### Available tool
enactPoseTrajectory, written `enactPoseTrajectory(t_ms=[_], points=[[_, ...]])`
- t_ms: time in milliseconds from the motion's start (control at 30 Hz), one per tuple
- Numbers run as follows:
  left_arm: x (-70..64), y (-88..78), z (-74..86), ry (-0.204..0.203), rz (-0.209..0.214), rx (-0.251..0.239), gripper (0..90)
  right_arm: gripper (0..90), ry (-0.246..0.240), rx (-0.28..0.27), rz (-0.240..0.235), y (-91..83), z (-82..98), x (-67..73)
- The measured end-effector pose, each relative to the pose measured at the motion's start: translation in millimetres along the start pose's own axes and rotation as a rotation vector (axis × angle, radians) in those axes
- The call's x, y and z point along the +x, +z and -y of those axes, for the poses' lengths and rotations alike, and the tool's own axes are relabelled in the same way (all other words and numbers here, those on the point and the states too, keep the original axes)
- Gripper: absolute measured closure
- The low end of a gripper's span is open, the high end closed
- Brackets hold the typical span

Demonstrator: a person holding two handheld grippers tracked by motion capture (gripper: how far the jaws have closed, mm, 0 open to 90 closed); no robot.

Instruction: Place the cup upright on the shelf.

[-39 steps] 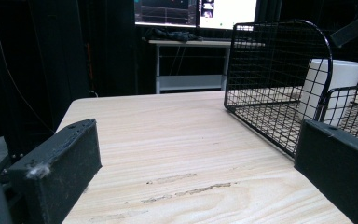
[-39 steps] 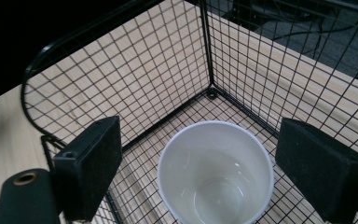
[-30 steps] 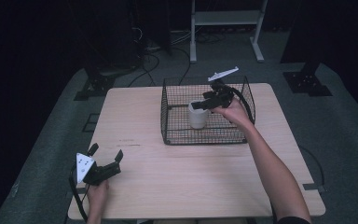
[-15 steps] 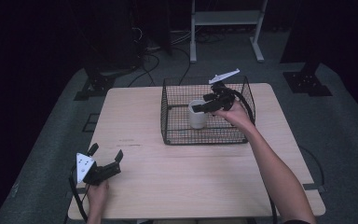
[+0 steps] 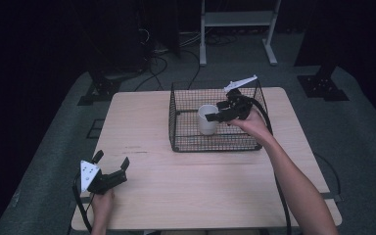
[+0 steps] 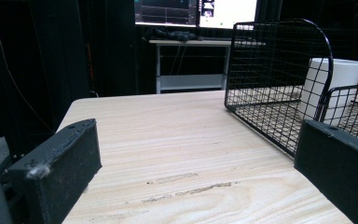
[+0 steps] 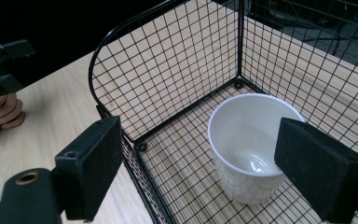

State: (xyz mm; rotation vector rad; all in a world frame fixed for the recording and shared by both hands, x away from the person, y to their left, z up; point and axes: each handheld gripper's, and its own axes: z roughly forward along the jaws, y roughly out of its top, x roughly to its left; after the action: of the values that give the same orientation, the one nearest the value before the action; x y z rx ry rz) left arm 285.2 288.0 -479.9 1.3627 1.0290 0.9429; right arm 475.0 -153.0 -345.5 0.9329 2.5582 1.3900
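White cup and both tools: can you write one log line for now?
white cup: upright in wire basket | right tool: open, above cup | left tool: open, idle on table

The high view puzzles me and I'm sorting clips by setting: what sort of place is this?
Probably a lab or recording studio, not a home: a bare wooden table on grey carpet, dark surroundings, cables trailing across the floor, and lit monitors on a desk behind.

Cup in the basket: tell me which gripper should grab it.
Right. The right gripper hangs open beside the cup in the basket; the left gripper sits at the table's near corner.
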Motion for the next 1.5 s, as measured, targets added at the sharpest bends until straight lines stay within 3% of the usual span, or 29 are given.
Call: enactPoseTrajectory(t_ms=[1033, 1267, 1500], points=[[-0.6, 0.4, 0.0, 0.007, -0.001, 0.001, 0.0, 14.6, -0.082, 0.027, -0.037, -16.3, 10.0, 28.4], [-0.7, 0.4, 0.0, 0.009, 0.0, 0.002, 0.0, 14.6, -0.08, 0.037, -0.043, -19.8, 20.1, 29.5], [-0.8, 0.5, 0.0, 0.009, -0.001, 0.002, 0.0, 14.6, -0.07, 0.013, -0.048, -27.9, 30.8, 30.5]])
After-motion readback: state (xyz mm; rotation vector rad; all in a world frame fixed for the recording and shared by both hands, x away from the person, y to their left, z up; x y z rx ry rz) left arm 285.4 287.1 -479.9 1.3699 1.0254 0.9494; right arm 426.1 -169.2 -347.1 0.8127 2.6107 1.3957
